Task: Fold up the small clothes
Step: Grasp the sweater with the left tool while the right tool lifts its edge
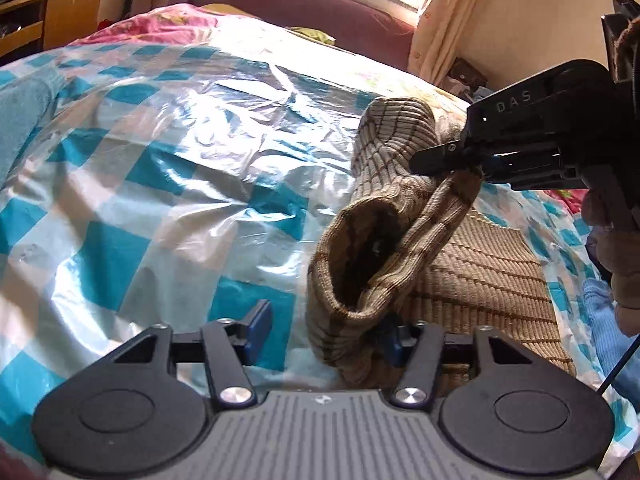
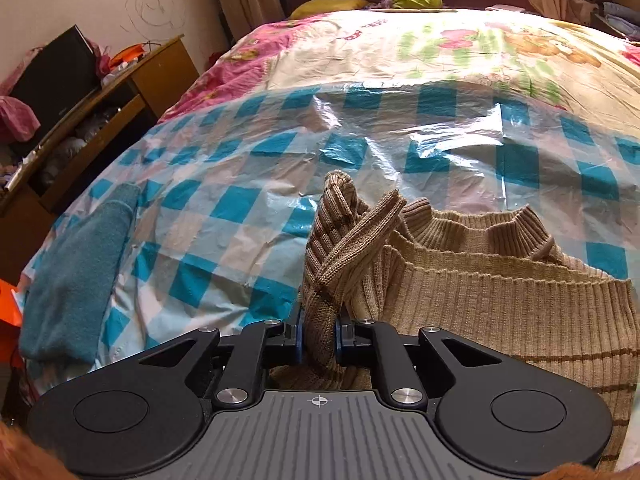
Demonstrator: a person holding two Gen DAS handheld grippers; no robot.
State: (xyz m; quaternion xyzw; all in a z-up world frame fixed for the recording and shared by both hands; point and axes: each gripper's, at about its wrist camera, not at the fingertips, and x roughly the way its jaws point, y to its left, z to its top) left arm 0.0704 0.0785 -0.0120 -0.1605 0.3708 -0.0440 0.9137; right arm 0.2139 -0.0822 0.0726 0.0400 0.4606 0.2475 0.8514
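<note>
A small beige ribbed sweater with thin brown stripes lies on a bed covered by a blue-and-white checked plastic sheet. My right gripper is shut on the sweater's sleeve and holds it lifted. In the left wrist view the right gripper pinches the sleeve from the right, and the open cuff hangs down. My left gripper is open; the cuff rests against its right finger, the left finger stands apart.
A teal cloth lies at the sheet's left edge. A floral quilt covers the far bed. A wooden desk with clutter stands left. A blue garment lies at the right edge.
</note>
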